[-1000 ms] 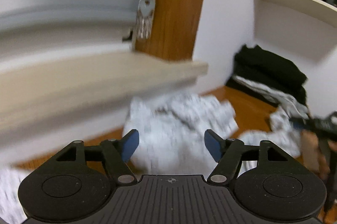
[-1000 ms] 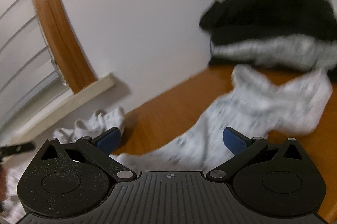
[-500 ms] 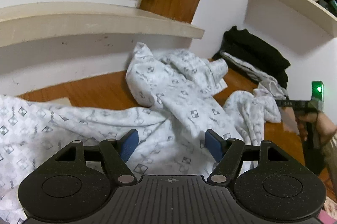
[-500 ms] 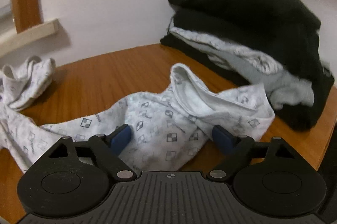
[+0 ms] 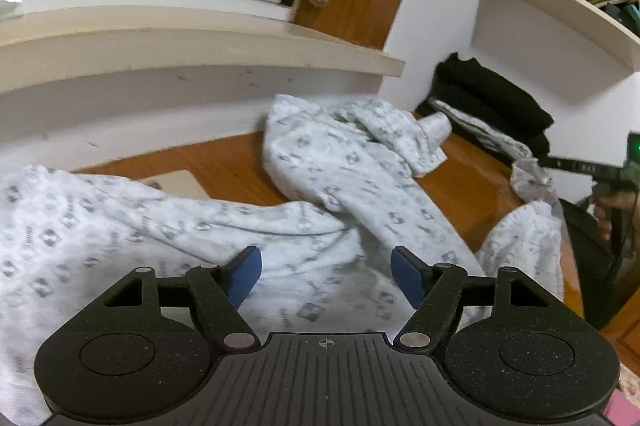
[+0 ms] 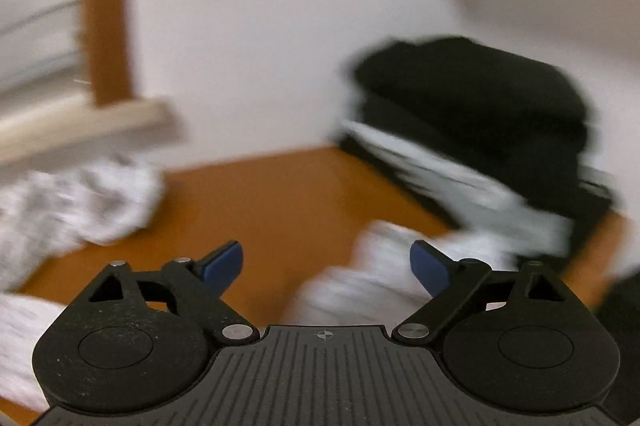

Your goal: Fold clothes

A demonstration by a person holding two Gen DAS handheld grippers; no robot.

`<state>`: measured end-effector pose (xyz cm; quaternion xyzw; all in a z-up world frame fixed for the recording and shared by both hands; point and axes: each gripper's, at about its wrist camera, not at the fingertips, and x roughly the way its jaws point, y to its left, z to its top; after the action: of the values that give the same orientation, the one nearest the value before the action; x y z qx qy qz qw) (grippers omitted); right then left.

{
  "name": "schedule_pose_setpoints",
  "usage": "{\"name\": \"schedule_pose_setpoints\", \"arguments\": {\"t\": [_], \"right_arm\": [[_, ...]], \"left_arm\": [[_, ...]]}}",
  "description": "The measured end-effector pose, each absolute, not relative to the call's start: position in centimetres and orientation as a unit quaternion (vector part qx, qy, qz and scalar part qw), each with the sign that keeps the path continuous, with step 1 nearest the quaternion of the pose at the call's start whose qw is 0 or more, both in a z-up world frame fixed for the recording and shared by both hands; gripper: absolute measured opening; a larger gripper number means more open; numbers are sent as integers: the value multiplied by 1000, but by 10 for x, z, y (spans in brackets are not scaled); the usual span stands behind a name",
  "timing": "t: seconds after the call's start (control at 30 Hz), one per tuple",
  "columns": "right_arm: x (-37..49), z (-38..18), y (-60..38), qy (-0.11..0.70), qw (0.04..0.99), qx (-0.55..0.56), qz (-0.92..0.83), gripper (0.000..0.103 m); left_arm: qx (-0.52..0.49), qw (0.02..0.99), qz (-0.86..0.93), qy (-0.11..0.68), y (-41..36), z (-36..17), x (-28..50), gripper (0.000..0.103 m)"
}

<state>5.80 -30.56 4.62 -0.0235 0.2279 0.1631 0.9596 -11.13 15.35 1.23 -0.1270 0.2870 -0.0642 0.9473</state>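
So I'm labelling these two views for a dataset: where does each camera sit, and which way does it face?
Left wrist: sits on the left hand-held gripper, facing forward over the white patterned garment towards the windowsill; open blue pads and the person's other hand show.
Right wrist: sits on the right hand-held gripper, facing the wall corner; blurred, open pads show.
Shared: the patterned garment, the wooden table and the dark clothes pile.

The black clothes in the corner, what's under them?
Under the black clothes a folded white patterned garment pokes out, with another dark layer below it on the wooden table. What lies deeper in the stack is covered.
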Motion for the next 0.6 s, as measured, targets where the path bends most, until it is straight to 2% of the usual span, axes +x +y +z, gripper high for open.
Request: {"name": "schedule_pose_setpoints", "arguments": {"t": [0.1, 0.13, 0.23, 0.27, 0.5, 0.53, 0.57, 0.6], "right_arm": [[70, 44, -247, 218, 949, -45, 225, 94], [75, 43, -228, 218, 944, -53, 242, 98], [91, 46, -189, 225, 931, -62, 282, 98], [96, 48, -177, 228, 926, -64, 294, 98], [126, 44, -124, 268, 894, -89, 349, 96], [129, 44, -124, 274, 892, -93, 348, 86], [133, 43, -125, 279, 890, -96, 347, 66], [136, 43, -125, 285, 888, -100, 347, 56]], "left_arm": [[-118, 952, -46, 278, 160, 15, -116, 84], [-115, 954, -40, 275, 162, 16, -117, 86], [-114, 957, -34, 266, 163, 17, -120, 91], [-110, 957, -33, 266, 162, 17, -120, 95], [-83, 963, -32, 256, 152, 18, -123, 96], [-83, 962, -32, 256, 152, 18, -123, 96], [-84, 962, -31, 257, 152, 18, -123, 96], [-86, 962, -30, 257, 153, 18, -123, 96]]}}
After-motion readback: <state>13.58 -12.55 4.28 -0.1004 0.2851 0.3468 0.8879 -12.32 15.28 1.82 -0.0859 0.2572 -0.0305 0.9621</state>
